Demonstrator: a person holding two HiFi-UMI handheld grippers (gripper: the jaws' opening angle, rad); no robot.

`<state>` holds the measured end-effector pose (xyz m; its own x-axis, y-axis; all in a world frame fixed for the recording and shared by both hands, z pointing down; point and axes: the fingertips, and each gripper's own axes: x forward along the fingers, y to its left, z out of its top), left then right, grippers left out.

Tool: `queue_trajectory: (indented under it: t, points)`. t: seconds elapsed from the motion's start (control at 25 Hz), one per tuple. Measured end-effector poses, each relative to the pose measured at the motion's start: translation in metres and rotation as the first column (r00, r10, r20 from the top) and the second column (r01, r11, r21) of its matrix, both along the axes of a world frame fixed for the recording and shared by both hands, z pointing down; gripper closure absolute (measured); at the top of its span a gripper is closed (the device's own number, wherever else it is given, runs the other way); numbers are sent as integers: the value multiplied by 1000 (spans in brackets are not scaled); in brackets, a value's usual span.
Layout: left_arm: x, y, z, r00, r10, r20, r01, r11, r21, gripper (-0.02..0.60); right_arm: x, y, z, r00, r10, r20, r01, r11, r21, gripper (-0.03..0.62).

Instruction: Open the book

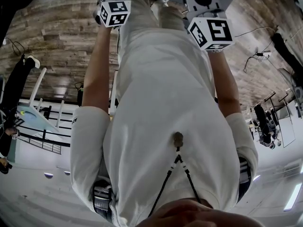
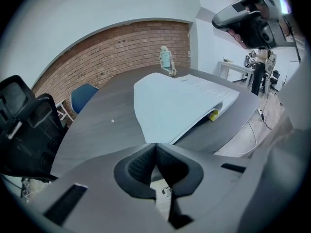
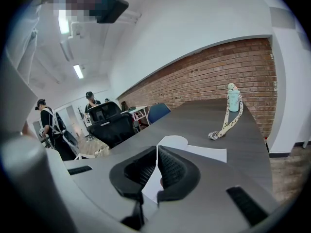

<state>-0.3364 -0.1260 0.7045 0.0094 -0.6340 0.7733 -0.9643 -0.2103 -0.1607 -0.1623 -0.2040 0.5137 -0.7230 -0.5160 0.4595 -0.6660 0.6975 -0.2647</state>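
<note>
Pale blue-white book [image 2: 175, 106], dark grey wood-grained desk [image 2: 97, 130], red-brown brick wall [image 2: 131, 47], teal bottle [image 3: 234, 101] with cream patterned strap [image 3: 224, 123], blue chair [image 2: 80, 98], black office chair [image 2: 24, 125]

book [image 2: 170, 106] near corner behind L gripper [image 2: 156, 145], print illegible

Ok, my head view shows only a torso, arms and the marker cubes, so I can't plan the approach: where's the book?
Observer: The book lies flat on the dark table, just ahead of the left gripper.
Operator: Is it open yet?
Observer: No, it looks closed, though I can't be sure from this angle.
Operator: Is either gripper holding anything?
Observer: No. The left gripper and the right gripper both have their jaws together with nothing between them.
</note>
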Motion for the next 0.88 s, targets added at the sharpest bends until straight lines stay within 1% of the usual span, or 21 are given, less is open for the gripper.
queue_trajectory:
  t: [0.28,0.6,0.72,0.88]
  points:
    - [-14,-3,3,1000,-14,23,14,1000,-7,560,-7,-7,0,1000,2,-3,-2,1000,-2,556]
    - [-27,-2,6,998,-47,44,47,999,-11,560,-11,-11,3,1000,-5,-4,5,1000,-5,556]
    - [-29,-1,9,998,-59,32,60,998,-14,560,-13,-12,5,1000,-5,-2,5,1000,-5,556]
    - [-30,0,10,995,-96,-9,96,995,-14,560,-11,-12,5,1000,-8,-5,8,1000,-6,556]
